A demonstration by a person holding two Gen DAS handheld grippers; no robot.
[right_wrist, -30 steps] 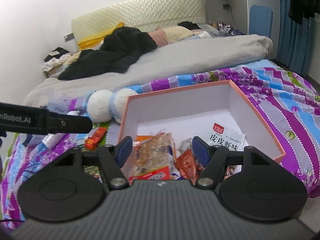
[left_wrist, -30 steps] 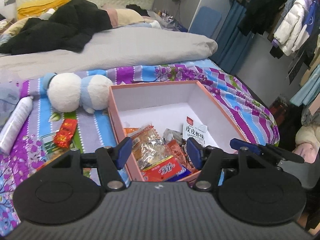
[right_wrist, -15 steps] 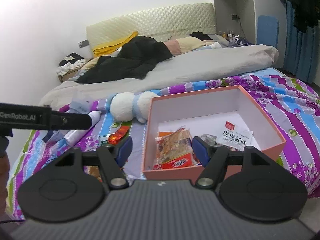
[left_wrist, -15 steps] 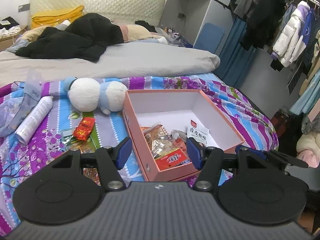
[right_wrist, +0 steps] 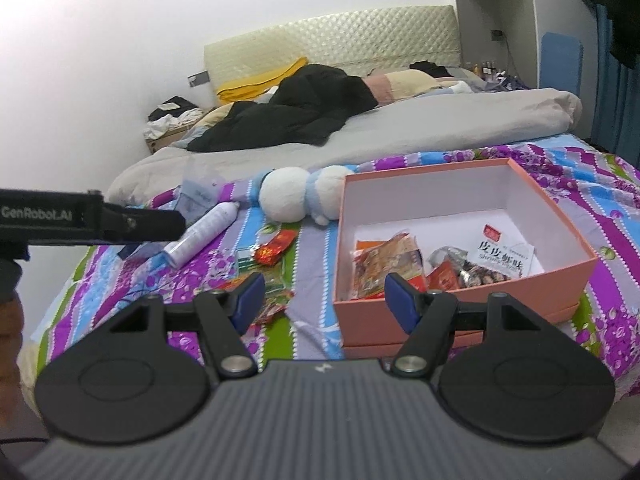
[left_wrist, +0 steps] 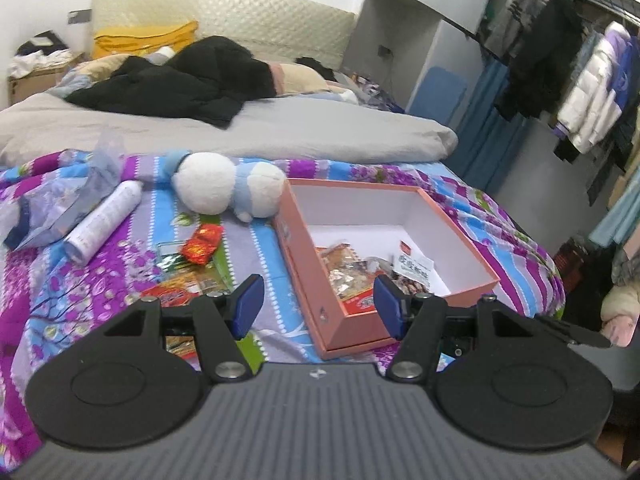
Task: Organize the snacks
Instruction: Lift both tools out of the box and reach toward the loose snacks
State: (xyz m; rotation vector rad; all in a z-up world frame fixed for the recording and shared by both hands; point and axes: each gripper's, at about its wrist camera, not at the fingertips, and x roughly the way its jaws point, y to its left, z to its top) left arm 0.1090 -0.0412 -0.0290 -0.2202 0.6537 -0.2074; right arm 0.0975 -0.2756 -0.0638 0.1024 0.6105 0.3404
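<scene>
Surroundings: plush toy (left_wrist: 228, 190) and white bottle (left_wrist: 105, 221) are lying left of the box
Snacks: loose red packet (left_wrist: 202, 243) is lying on the bedspread (left_wrist: 276, 334); others are sitting inside the pink box (left_wrist: 308, 252)
My left gripper (left_wrist: 316, 306): I am holding it spread, empty
My right gripper (right_wrist: 325, 299): spread, empty

One pink box (right_wrist: 460, 312) stood at about three o'clock on the bed cover. Inside it lay at least four snack packets (right_wrist: 386, 262), and one of them was a white packet (right_wrist: 506, 256) at its four o'clock side. Outside the box, at about nine o'clock from it, there was one red packet (right_wrist: 276, 250) and some more packets (left_wrist: 180, 292) in a heap, too mixed to count. One plush toy (left_wrist: 228, 190) and one white bottle (left_wrist: 104, 220) lay at eleven o'clock.
</scene>
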